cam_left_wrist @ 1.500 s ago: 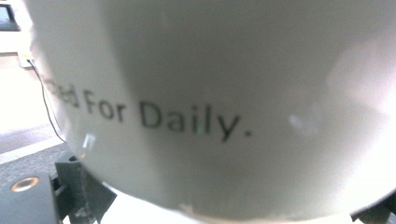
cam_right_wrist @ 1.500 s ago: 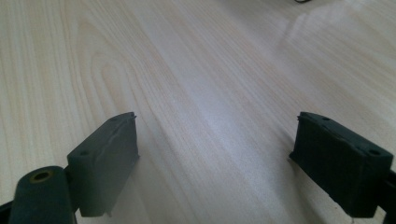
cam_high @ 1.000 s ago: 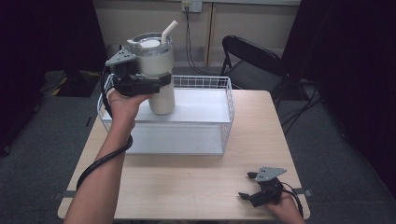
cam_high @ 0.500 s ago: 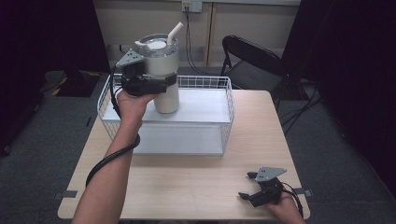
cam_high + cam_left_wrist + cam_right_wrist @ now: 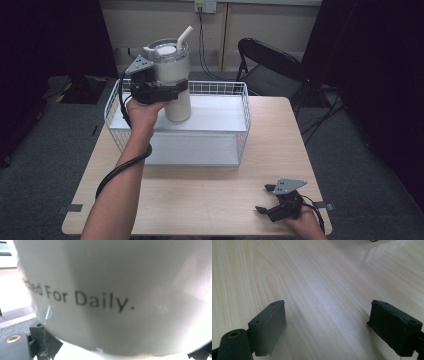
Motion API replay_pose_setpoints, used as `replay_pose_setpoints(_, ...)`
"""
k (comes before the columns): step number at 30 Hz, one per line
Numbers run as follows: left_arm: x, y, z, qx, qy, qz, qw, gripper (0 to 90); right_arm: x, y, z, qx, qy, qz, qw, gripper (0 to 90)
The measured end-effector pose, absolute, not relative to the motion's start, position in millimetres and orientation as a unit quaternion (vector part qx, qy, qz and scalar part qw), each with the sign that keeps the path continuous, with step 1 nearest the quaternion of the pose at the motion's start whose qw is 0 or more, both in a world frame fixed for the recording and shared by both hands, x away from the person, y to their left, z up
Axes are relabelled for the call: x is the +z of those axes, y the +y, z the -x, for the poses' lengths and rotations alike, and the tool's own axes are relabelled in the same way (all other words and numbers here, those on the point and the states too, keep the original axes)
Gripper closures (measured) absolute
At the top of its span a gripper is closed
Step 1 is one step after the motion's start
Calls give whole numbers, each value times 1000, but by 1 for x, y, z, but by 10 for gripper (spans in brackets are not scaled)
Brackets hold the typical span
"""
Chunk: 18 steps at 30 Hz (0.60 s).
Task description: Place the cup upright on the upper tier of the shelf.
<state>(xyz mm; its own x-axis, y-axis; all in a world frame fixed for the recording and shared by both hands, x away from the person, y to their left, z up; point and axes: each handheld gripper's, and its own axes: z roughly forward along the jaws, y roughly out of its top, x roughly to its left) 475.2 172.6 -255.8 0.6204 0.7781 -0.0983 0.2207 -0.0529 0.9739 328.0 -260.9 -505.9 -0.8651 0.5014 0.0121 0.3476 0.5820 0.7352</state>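
Pale wooden tabletop carries a white wire basket. Above its left end a lidded tumbler is pinched by the left gripper; slippage on smooth wall is risked. Right gripper rests spread.

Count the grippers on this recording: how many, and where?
2. The left gripper is raised over the wire basket, shut on the white tumbler; the right gripper rests open on the table's near right corner.
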Motion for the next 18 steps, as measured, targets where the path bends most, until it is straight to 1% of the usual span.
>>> replay_pose_setpoints(9,-257,173,-477,241,369,-678,588,89,-506,-261,-328,389,884,-240,99,135)
replay_pose_setpoints(18,-259,168,-474,251,353,-687,583,88,-506,-261,-328,389,884,-240,99,135)
